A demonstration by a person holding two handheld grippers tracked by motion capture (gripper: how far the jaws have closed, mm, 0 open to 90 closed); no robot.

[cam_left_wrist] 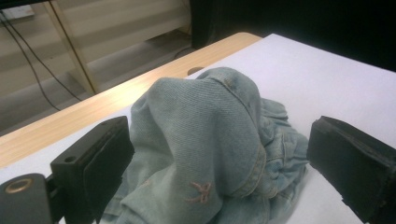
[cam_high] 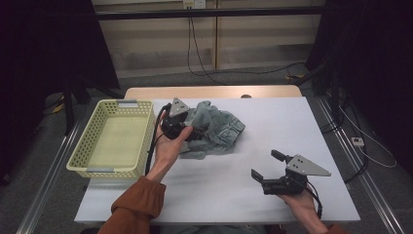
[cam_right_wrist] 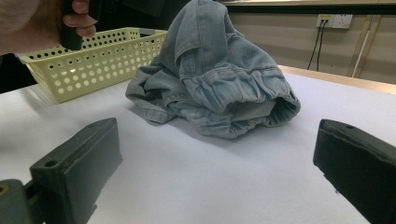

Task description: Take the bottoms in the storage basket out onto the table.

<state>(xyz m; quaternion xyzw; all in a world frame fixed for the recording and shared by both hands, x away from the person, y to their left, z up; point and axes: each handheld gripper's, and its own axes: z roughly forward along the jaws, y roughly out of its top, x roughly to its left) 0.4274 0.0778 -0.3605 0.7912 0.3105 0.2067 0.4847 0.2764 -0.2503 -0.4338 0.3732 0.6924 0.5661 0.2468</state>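
A crumpled light-blue denim garment lies heaped on the white table, just right of the basket. My left gripper is at the heap's left side. In the left gripper view it is open, with the jaws wide apart on either side of a raised fold of denim. My right gripper is open near the table's front right and holds nothing. In the right gripper view it points at the denim from a distance, with bare table between them.
A pale yellow perforated basket stands on the table's left side, its inside bare; it also appears behind the garment as the basket. A wooden strip runs along the table's far edge. Cables hang on the wall beyond.
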